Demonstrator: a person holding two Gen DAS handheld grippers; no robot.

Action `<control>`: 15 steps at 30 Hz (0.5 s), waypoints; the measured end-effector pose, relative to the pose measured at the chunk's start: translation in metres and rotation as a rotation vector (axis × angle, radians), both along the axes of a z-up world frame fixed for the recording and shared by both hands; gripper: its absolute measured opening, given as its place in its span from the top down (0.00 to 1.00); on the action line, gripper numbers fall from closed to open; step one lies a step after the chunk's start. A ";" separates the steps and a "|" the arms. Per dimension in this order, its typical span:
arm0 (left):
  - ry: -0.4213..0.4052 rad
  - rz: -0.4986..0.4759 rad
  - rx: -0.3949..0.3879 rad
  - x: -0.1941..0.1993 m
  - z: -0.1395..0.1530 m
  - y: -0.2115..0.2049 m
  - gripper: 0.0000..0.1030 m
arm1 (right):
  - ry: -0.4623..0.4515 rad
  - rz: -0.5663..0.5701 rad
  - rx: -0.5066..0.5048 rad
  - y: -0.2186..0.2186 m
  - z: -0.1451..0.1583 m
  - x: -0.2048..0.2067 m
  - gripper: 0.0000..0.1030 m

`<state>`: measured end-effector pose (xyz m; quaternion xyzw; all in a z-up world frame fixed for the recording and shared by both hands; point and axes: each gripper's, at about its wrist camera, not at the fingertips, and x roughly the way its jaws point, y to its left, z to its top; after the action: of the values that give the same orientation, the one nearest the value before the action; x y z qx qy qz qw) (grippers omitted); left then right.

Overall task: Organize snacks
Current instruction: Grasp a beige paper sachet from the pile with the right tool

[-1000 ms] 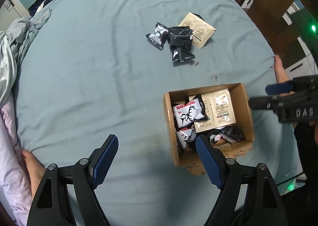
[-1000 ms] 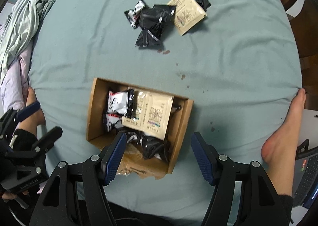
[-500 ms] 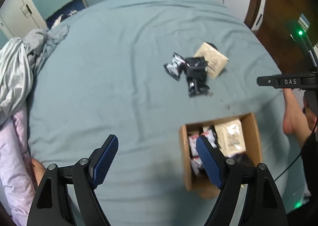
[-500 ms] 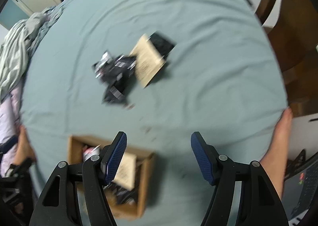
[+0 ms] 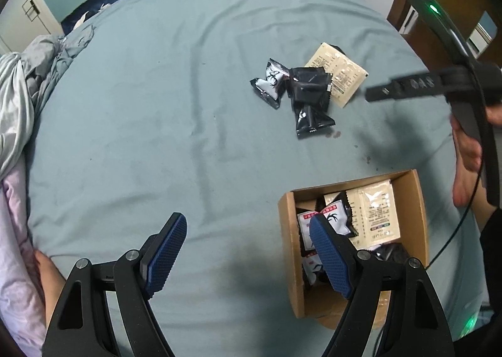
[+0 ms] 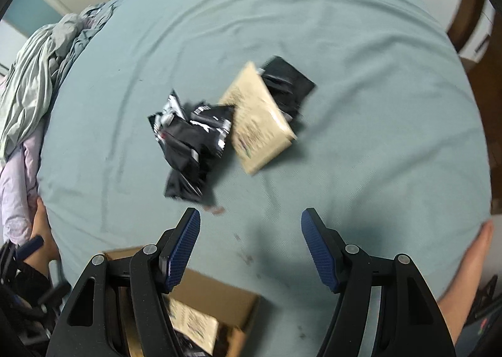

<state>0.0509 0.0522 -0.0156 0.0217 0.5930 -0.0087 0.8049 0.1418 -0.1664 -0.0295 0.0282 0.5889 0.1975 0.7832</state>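
No text legible anywhere. Beige sachet (image 5: 340,77), upper right of left wrist view: rows of fine print, too small to read. Sachets in box (image 5: 411,187), lower right: red label strips and print blocks, a black antler emblem, unreadable. Right wrist view too blurred for any lettering.

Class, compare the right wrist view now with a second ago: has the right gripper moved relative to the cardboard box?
Yes. The right gripper has moved away from the cardboard box, now under its left finger, toward the loose snack packets.
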 end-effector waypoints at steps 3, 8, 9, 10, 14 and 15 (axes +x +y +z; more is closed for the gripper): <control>0.013 -0.001 0.004 0.000 -0.005 0.000 0.21 | -0.046 -0.032 -0.044 0.005 -0.005 0.019 0.36; 0.038 0.010 0.003 -0.003 -0.011 0.005 0.21 | -0.069 -0.036 -0.135 0.021 -0.026 0.049 0.36; 0.034 0.012 0.013 -0.004 -0.011 0.006 0.21 | -0.071 -0.019 -0.144 0.026 -0.029 0.051 0.36; 0.031 0.012 0.020 -0.005 -0.012 0.006 0.21 | -0.074 -0.001 -0.155 0.033 -0.033 0.054 0.36; 0.026 0.007 0.048 -0.005 -0.014 0.004 0.21 | -0.097 0.056 -0.213 0.053 -0.044 0.062 0.45; 0.022 0.005 0.054 -0.005 -0.014 0.004 0.21 | -0.107 0.071 -0.237 0.057 -0.047 0.060 0.51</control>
<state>0.0457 0.0558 -0.0296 0.0416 0.6019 0.0092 0.7975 0.2023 -0.1093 -0.0763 -0.0961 0.5661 0.1555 0.8038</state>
